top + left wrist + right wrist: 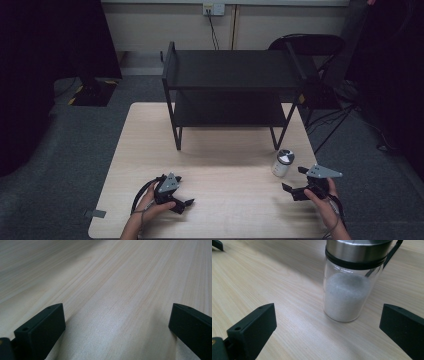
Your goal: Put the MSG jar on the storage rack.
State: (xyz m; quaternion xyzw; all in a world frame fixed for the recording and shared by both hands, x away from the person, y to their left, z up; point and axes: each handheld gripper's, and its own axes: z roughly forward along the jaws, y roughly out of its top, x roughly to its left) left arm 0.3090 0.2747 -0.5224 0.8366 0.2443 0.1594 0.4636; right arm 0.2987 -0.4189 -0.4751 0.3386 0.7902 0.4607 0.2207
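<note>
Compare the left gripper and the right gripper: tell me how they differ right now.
The right gripper faces a glass jar of white powder standing just ahead of its jaws; the left gripper faces bare table. In the high view, the right gripper sits near the table's right edge beside the jar, the left gripper near the front left. Both have open jaws holding nothing.

Each black gripper carries a grey three-cornered plate on top and trails a dark cable. The left gripper (pixel 181 199) and the right gripper (pixel 295 183) have blocky matt black jaws with small screw holes. Forearms are bare.
</note>
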